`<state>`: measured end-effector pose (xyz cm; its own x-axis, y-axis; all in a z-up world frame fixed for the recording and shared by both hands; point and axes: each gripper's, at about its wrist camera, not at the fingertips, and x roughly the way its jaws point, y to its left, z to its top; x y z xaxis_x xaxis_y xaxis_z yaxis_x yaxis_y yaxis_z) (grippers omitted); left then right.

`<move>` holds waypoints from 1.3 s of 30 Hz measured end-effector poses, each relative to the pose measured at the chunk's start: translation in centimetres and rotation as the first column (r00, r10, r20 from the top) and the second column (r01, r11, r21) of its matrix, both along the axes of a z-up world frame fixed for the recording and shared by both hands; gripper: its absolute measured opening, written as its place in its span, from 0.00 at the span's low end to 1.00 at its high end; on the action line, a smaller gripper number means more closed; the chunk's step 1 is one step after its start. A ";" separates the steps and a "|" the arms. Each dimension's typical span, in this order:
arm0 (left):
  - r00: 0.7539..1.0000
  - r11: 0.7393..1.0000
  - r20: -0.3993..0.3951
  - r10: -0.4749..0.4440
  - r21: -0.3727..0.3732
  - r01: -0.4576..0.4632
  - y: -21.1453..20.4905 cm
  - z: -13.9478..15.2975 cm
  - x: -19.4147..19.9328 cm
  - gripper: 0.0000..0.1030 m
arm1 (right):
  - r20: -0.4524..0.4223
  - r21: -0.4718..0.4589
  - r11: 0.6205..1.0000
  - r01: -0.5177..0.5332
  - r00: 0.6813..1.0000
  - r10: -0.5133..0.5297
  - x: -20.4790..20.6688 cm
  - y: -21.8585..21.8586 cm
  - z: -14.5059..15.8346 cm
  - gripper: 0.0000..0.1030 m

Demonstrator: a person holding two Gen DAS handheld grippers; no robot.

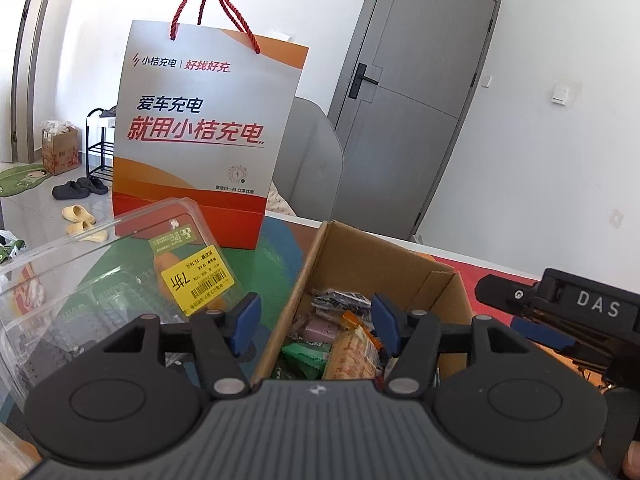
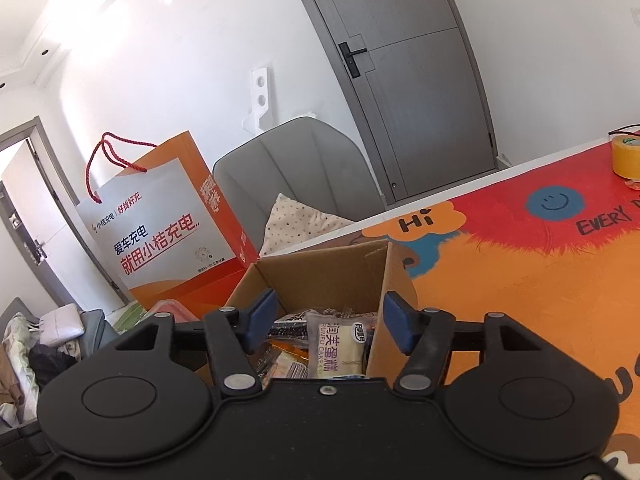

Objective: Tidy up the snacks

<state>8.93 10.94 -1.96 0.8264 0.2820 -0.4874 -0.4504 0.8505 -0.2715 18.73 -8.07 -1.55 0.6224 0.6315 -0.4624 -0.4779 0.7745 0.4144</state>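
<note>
Here the left gripper (image 1: 316, 326) and right gripper (image 2: 330, 322) both hang with jaws apart, gripping nothing, over the cardboard box (image 1: 384, 264) of snack packets (image 2: 340, 344); a clear plastic container (image 1: 100, 280) sits just beside it.

Surroundings: room and tabletop background
Orange-and-grey paper gift bag (image 1: 200, 136) with red rope handles stands upright on colourful table mat (image 2: 540, 280); grey chair (image 2: 296, 172) behind the table; grey door (image 1: 416, 100) closed; yellow tape roll (image 2: 626, 158) at mat's far edge
</note>
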 end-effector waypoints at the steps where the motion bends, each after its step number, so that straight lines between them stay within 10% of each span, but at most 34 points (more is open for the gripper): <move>1: 1.000 1.000 0.002 -0.004 -0.002 0.004 -0.1 0.0 0.0 0.58 | 0.002 0.002 1.000 0.005 1.000 -0.005 -0.2 -0.3 0.0 0.61; 23: 0.989 0.987 0.014 -0.148 0.070 0.146 -8.7 1.2 -0.7 0.65 | 0.028 0.068 0.981 0.182 0.983 -0.184 -3.9 -12.8 0.1 0.67; 32: 0.974 0.966 -0.032 -0.225 0.121 0.227 -11.5 2.2 -3.4 0.92 | 0.073 0.058 0.984 0.169 0.982 -0.173 -6.6 -15.3 1.4 1.00; 39: 0.961 0.945 -0.061 -0.269 0.176 0.276 -12.9 3.7 -6.6 1.00 | 0.121 -0.023 0.988 0.153 0.981 -0.149 -9.6 -16.1 2.4 1.00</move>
<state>2.37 -1.94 1.69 0.8668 0.1347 -0.4800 -0.2013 0.9754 -0.0897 9.16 -24.13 0.84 0.7610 0.5123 -0.3980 -0.3991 0.8534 0.3354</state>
